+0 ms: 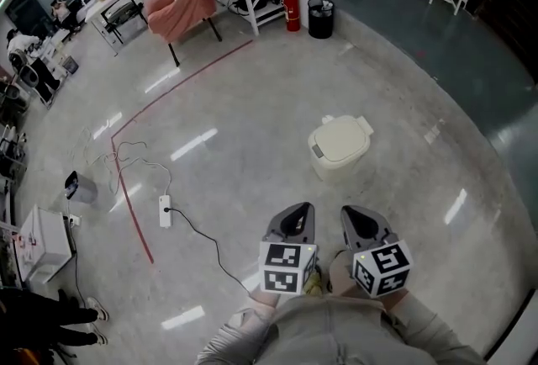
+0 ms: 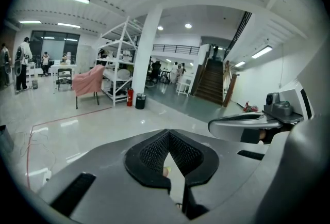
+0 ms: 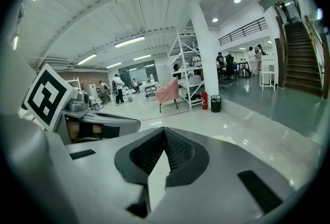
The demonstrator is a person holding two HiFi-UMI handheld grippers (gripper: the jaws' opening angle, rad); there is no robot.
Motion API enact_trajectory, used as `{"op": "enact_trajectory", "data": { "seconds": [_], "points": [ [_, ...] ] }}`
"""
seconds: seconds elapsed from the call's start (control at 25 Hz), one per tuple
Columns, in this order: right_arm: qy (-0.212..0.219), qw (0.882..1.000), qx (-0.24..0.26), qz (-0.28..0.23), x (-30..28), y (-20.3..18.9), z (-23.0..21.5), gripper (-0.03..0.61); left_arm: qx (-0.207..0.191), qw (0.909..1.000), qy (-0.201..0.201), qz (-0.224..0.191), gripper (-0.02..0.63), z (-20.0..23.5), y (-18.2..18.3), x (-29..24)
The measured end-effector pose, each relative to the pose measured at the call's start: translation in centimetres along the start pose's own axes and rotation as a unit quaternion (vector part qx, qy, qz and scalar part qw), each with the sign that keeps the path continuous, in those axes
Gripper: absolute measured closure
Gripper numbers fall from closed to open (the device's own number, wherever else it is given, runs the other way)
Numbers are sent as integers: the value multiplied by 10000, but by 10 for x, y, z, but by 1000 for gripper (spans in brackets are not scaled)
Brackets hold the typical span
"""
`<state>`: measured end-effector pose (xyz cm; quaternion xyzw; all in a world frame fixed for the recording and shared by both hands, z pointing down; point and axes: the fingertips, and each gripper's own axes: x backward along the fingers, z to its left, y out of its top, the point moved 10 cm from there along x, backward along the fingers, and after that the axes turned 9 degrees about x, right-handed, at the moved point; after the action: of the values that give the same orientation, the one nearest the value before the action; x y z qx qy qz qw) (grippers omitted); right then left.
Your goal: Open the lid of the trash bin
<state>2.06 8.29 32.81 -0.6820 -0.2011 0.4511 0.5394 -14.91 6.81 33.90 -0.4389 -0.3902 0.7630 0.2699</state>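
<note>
Head view: glossy floor, prob. concrete; trash bin w/ lid down; left gripper, right gripper closed, empty.

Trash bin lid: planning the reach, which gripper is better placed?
Right, slightly: the right gripper sits more directly behind the closed trash bin; the left gripper is offset leftward.

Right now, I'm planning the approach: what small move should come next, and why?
Probably step forward and bring the right gripper toward the trash bin. Its lid lies shut. It stands on the floor well ahead. The left gripper and the right one hold nothing, jaws together.
</note>
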Motion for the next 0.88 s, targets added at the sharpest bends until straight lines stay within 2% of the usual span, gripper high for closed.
{"op": "enact_trajectory", "data": {
  "seconds": [0.36, 0.88],
  "points": [
    [101, 9997, -120, 176, -21, -4, -26, 580, 49, 9998, 78, 159, 609, 0, 6, -36],
    [445, 9974, -230, 510, -93, -12, -92, 580, 264, 9979, 314, 506, 609, 27, 13, -131]
  ]
}}
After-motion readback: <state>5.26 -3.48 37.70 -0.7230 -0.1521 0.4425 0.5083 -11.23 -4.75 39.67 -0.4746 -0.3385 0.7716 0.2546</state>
